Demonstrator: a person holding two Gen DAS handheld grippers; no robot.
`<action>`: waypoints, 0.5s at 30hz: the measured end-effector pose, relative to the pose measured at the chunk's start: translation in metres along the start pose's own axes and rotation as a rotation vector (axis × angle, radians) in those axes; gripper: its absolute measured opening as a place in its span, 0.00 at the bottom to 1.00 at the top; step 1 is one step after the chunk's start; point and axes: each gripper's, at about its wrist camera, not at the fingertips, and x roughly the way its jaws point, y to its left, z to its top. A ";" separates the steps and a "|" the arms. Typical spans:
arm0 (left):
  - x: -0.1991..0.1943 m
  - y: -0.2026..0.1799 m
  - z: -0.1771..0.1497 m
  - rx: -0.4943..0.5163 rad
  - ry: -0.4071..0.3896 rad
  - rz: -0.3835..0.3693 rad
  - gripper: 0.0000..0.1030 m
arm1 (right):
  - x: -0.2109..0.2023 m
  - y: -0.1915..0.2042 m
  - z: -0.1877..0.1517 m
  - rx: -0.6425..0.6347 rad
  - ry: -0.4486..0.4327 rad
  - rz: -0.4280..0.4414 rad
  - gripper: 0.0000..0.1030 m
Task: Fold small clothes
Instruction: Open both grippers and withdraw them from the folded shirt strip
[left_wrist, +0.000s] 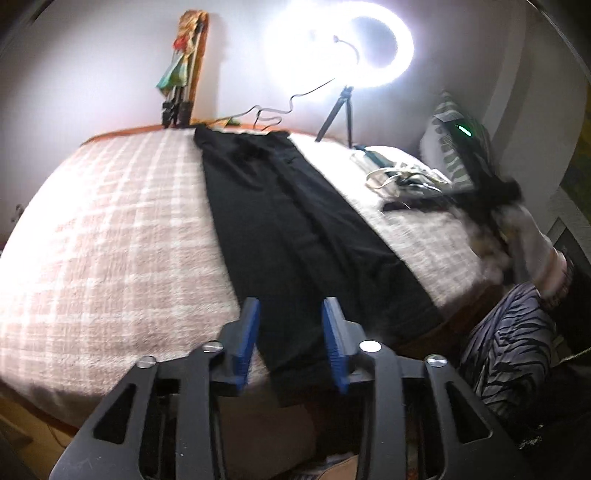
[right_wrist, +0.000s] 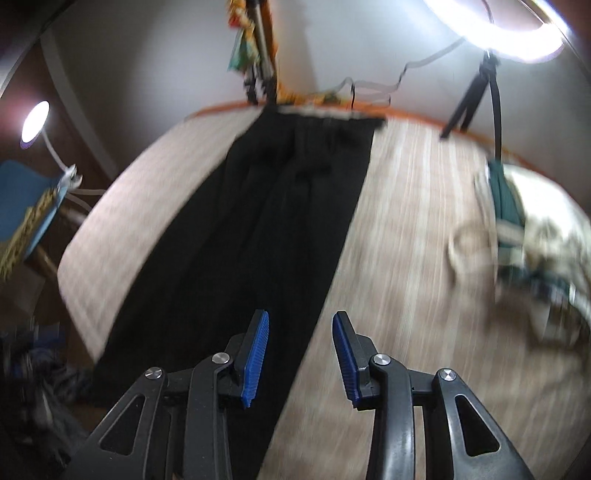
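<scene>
Trousers (left_wrist: 295, 229) hang over the bed (left_wrist: 110, 240) edge; both tongs (left_wrist: 290, 332) (right_wrist: 300, 347) part-open, empty.

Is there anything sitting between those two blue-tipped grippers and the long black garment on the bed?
Nothing visible does. The black garment lies flat along the checked bedspread, right beneath the open left gripper and right gripper. The clutter by the ring light sits off to the side.

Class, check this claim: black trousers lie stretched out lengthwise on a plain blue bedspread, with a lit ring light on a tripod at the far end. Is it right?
One detail is wrong. The bedspread is not plain blue: it is pink-and-white checked, as the left wrist view shows. The black trousers do lie stretched out on it, and the lit ring light stands on its tripod at the far end.
</scene>
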 end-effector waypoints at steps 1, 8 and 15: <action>0.002 0.003 -0.001 -0.013 0.008 0.001 0.35 | -0.001 0.000 -0.011 0.004 0.012 0.009 0.36; 0.019 0.020 -0.021 -0.129 0.109 -0.060 0.36 | -0.011 0.000 -0.074 0.039 0.079 0.068 0.36; 0.026 0.030 -0.035 -0.221 0.159 -0.076 0.35 | -0.013 -0.001 -0.105 0.077 0.103 0.127 0.38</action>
